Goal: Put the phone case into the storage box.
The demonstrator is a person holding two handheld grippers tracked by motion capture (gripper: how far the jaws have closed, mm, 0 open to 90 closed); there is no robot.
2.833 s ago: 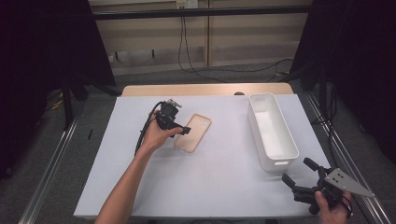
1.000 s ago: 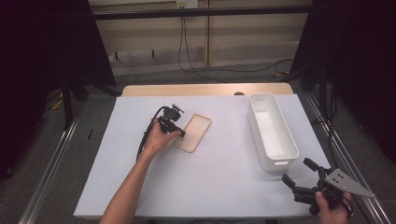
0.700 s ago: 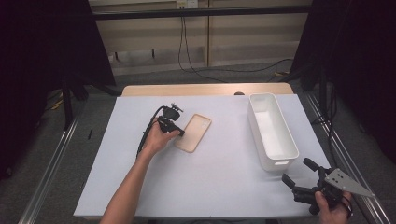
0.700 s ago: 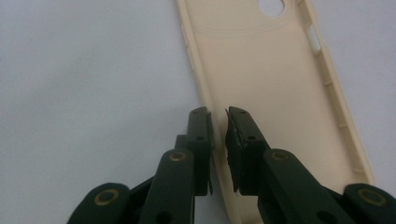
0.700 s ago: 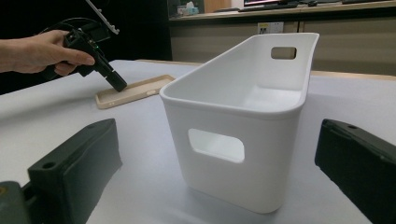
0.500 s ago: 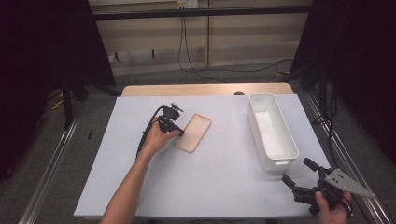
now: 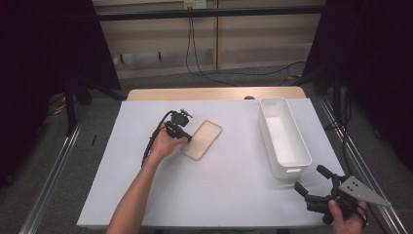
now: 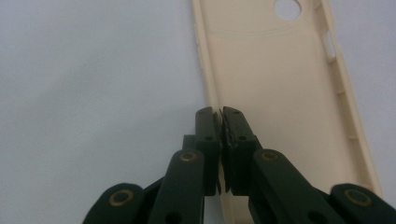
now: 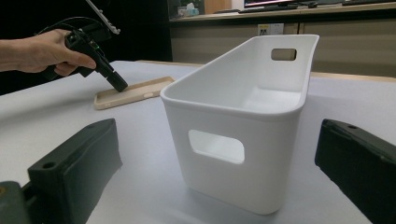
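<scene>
A beige phone case (image 7: 204,140) lies open side up on the white table (image 7: 146,195), left of centre. My left gripper (image 7: 188,138) comes at it from the left, tips down. In the left gripper view the jaws (image 8: 220,116) have just been closing and now pinch the case's left rim (image 8: 280,93). From the right gripper view the same gripper (image 9: 116,85) touches the case (image 9: 140,91). My right gripper (image 7: 308,177) is held at the table's near right corner, open, with nothing between its fingers (image 9: 74,158).
A white rectangular bin (image 7: 263,122) with cut-out handles stands lengthwise at the right; it sits close in front of the right gripper, its near wall (image 9: 261,186) facing the jaws. A black cable (image 7: 148,146) trails from the left gripper.
The left gripper has shifted slightly toward the case's left edge and its tip has settled there. The right hand and the bin have not moved.
</scene>
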